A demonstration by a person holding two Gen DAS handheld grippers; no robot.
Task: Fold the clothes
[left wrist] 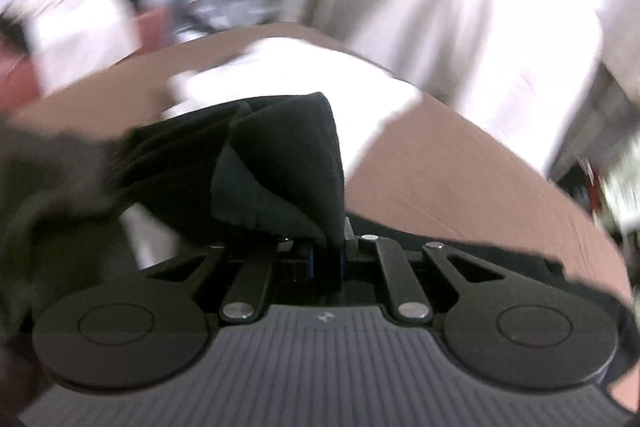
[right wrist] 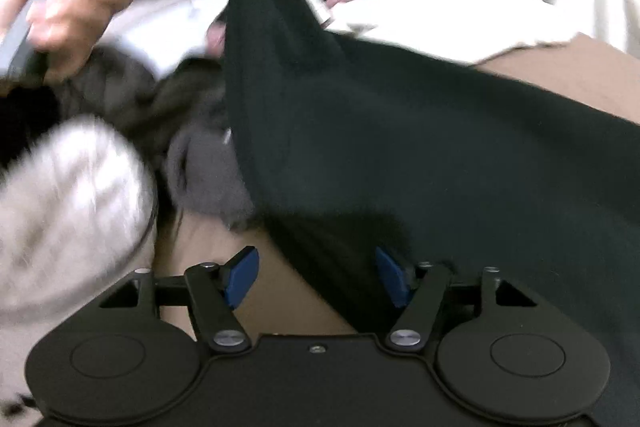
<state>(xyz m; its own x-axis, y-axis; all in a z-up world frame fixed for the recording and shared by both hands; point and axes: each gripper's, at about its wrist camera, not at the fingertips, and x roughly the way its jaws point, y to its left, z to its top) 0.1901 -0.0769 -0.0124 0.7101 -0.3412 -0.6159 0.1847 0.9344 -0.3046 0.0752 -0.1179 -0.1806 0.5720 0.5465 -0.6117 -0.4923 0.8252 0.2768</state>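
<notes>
Left hand-held gripper is pinching a fold of the black garment, jaws closed on the cloth, lifting it off the brown surface. In the right wrist view a bare hand is gripping that tool's handle. Right hand-held gripper is hovering with jaws apart, blue pads clear of fabric, garment edge lying between them. White cloth is lying beyond; grey clothes are bunching beside.
</notes>
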